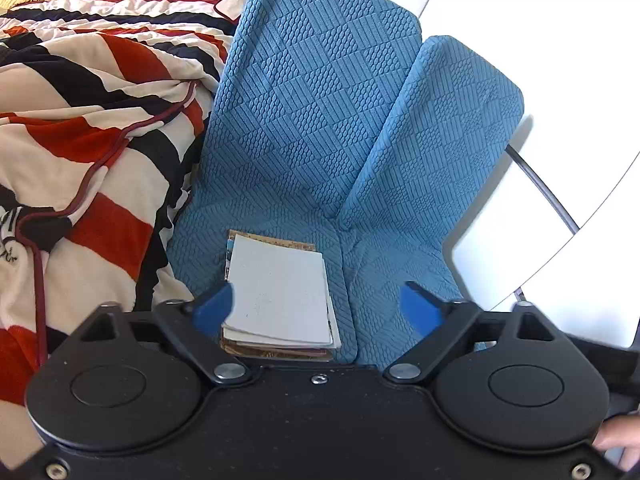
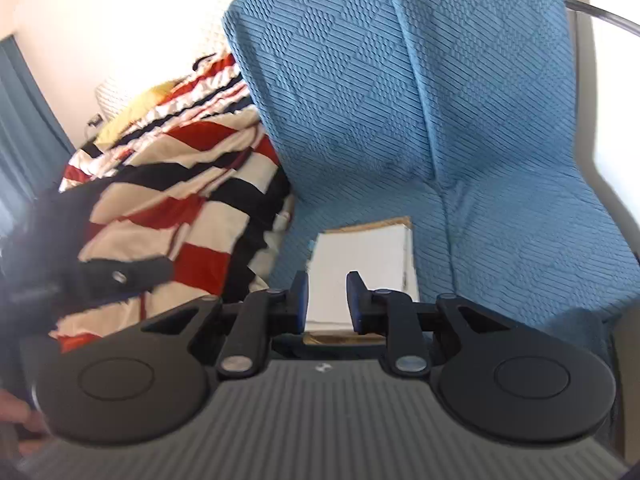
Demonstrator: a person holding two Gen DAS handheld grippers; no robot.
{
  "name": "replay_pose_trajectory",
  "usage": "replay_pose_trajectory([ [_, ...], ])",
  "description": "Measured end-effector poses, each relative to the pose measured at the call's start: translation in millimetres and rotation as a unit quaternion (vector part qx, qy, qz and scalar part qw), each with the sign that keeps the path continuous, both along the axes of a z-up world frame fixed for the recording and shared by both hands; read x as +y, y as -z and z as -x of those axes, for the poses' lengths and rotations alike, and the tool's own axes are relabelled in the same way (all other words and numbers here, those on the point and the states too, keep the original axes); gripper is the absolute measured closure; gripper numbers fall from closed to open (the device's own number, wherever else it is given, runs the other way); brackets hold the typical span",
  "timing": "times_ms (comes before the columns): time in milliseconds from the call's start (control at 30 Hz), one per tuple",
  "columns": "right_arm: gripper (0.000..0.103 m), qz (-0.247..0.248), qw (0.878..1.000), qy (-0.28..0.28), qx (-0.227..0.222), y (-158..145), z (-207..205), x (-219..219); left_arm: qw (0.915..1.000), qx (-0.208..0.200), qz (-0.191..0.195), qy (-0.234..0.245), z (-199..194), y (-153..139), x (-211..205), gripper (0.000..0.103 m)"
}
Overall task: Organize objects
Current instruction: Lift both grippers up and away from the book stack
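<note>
Two views framed your problem. Through the left wrist camera, your left gripper (image 1: 318, 308) stood with jaws spread wide and empty; the stack of booklets (image 1: 280, 296) lay on the blue seat cushion (image 1: 312, 128) at lower centre, crowding the left fingertip, long axis running up the frame; the striped blanket (image 1: 88, 128) filled the left side. Through the right wrist camera, your right gripper (image 2: 327, 300) showed jaws narrowed, holding nothing; the stack (image 2: 362, 260) lay straight beyond them, slightly right, so either hand looked about equally near.
</note>
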State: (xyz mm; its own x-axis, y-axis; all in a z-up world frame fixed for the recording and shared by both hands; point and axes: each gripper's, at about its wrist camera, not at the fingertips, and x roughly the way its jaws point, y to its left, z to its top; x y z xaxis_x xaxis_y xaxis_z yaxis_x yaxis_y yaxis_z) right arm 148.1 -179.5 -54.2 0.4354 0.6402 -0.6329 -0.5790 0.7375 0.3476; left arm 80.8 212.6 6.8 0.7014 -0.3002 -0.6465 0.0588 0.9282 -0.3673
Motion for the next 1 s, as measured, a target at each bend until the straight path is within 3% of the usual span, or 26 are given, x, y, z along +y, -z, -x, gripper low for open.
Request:
replay_pose_trajectory([
  [133, 0.073, 0.010, 1.000, 0.007, 0.003, 6, 9, -1, 0.9998, -0.006, -0.018, 0.000, 9, -1, -2, 0.001],
  [167, 0.054, 0.011, 1.000, 0.011, 0.004, 8, 11, -1, 0.9998, -0.005, -0.020, 0.000, 10, 0, -2, 0.001],
  [200, 0.023, 0.014, 1.000, 0.019, 0.003, 10, 11, -1, 0.9998, -0.004, -0.020, 0.000, 11, 0, -2, 0.001],
  [233, 0.012, 0.016, 1.000, 0.025, 0.002, 12, 13, 0, 0.9998, -0.003, -0.020, 0.000, 12, 0, -1, 0.001],
  [1000, 0.010, 0.057, 0.998, 0.027, -0.007, 19, 13, 7, 0.9994, 0.012, -0.032, -0.003, 6, 12, -5, 0.001],
])
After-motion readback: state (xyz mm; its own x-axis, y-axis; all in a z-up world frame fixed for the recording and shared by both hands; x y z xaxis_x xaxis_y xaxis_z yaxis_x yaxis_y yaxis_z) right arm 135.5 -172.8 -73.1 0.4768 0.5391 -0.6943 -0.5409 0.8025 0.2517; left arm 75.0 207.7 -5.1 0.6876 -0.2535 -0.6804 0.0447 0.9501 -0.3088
